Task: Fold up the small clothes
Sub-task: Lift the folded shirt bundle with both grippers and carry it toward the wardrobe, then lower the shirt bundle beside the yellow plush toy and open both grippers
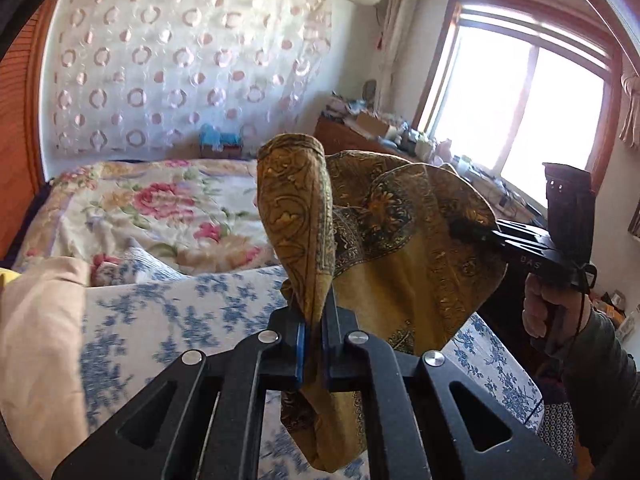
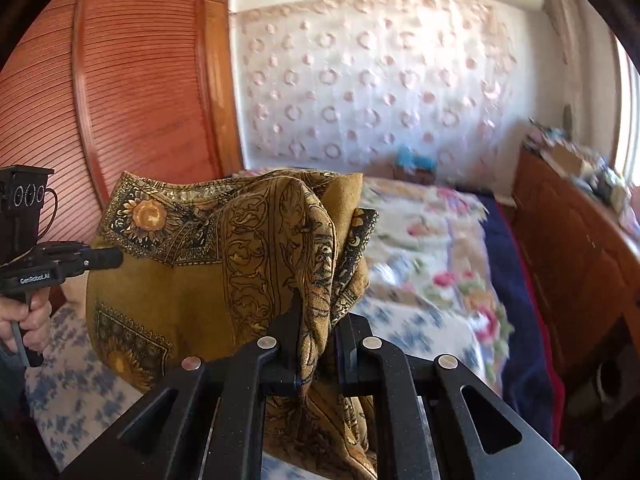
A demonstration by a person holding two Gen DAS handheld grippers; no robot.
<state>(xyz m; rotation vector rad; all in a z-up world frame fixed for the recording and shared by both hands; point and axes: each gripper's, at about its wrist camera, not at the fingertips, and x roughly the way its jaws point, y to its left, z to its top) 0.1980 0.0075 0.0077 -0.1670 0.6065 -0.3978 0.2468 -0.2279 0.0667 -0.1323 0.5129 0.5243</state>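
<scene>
A mustard-yellow cloth point(image 1: 404, 240) with dark paisley and sunflower borders hangs in the air above the bed, stretched between both grippers. My left gripper point(image 1: 314, 312) is shut on one bunched corner of it, which stands up between the fingers. At the right of that view my right gripper point(image 1: 476, 232) pinches the opposite edge, with a hand on its handle. In the right wrist view my right gripper point(image 2: 318, 320) is shut on a gathered fold of the cloth point(image 2: 192, 280). My left gripper point(image 2: 110, 258) clamps the cloth's left edge there. The fingertips are hidden in fabric.
Below lies a bed with a blue-flowered sheet point(image 1: 192, 312) and a rose-patterned quilt point(image 1: 168, 208). A peach blanket point(image 1: 36, 320) is at the left. A cluttered wooden dresser point(image 2: 572, 232) runs along the right, under a bright window point(image 1: 520, 112). Louvred wardrobe doors point(image 2: 120, 80) stand at the left.
</scene>
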